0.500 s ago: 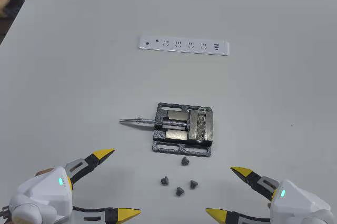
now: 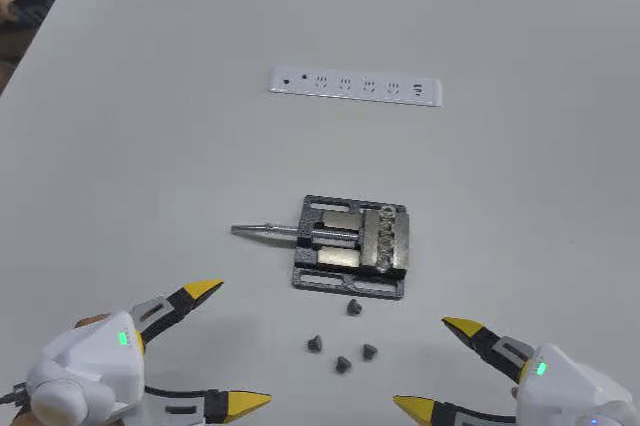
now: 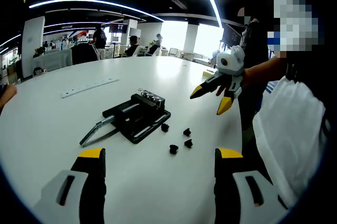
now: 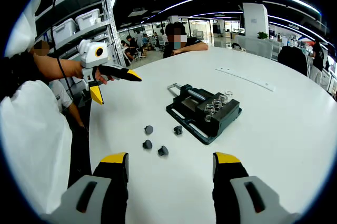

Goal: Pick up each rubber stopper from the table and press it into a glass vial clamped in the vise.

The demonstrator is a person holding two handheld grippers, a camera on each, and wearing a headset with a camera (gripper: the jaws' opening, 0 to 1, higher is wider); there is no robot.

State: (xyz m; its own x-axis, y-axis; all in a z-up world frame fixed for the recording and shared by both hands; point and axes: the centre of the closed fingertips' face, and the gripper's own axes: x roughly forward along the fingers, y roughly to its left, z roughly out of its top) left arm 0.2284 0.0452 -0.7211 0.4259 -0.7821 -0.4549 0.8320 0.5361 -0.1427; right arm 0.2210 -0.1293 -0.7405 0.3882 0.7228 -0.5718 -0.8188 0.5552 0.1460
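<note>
The left tongs (image 2: 238, 344) and right tongs (image 2: 426, 364) both gape wide and hold nothing, hovering low over the near part of the white counter (image 2: 150, 166). Four stoppers (image 2: 343, 364) lie loose between them (one close to the vise, three bunched nearer the person). The vise (image 2: 352, 246) sits just beyond the stoppers, with a row of vials (image 2: 384, 241) clamped upright in it. A power strip (image 2: 355, 87) lies well beyond.

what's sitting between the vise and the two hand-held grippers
Four rubber stoppers lie on the table between the vise and the left hand-held gripper and right hand-held gripper, as the head view shows.
</note>
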